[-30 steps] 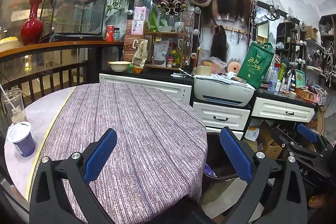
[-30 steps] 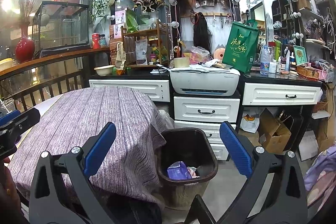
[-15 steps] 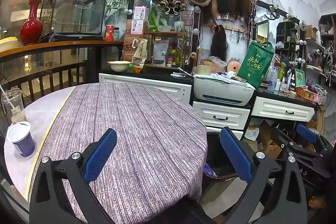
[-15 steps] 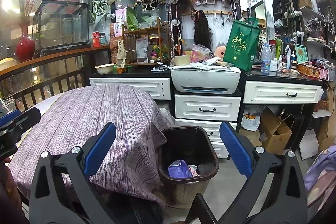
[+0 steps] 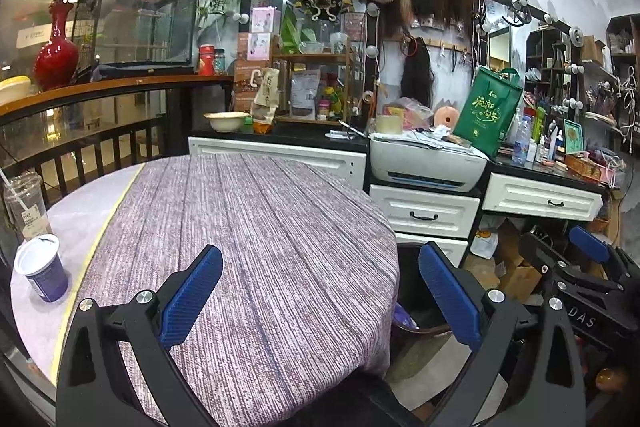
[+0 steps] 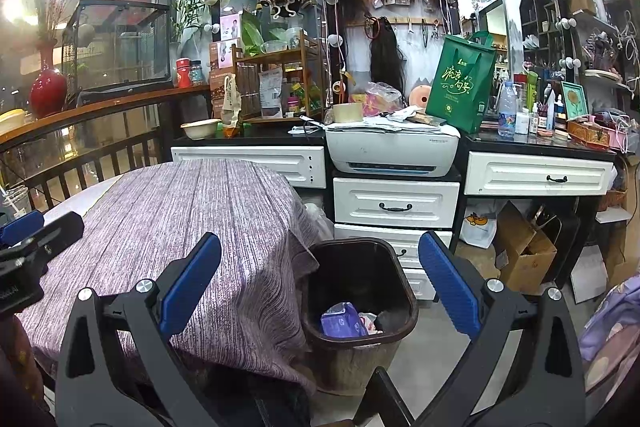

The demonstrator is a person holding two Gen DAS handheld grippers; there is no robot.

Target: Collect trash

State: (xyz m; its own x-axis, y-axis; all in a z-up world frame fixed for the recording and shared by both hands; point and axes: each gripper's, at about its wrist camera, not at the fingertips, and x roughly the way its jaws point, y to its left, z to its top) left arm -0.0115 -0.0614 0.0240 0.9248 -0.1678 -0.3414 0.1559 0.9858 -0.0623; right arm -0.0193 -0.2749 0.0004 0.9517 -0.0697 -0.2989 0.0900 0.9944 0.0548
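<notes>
A dark brown trash bin (image 6: 360, 331) stands on the floor right of the round table, holding a purple wrapper (image 6: 342, 319) and other scraps; its rim shows in the left wrist view (image 5: 424, 327). A blue paper cup (image 5: 42, 267) and a clear plastic cup with a straw (image 5: 26, 207) stand at the table's left edge. My left gripper (image 5: 320, 291) is open and empty over the purple tablecloth (image 5: 260, 227). My right gripper (image 6: 320, 291) is open and empty above the bin, right of the table.
White drawers (image 6: 396, 203) with a printer (image 6: 392, 151) and a cluttered counter stand behind the bin. Cardboard boxes (image 6: 520, 251) sit on the floor at right. A wooden railing (image 5: 80, 95) runs behind the table at left.
Both views have shifted only slightly; the right gripper has edged a little towards the bin. Both grippers stay open and empty.
</notes>
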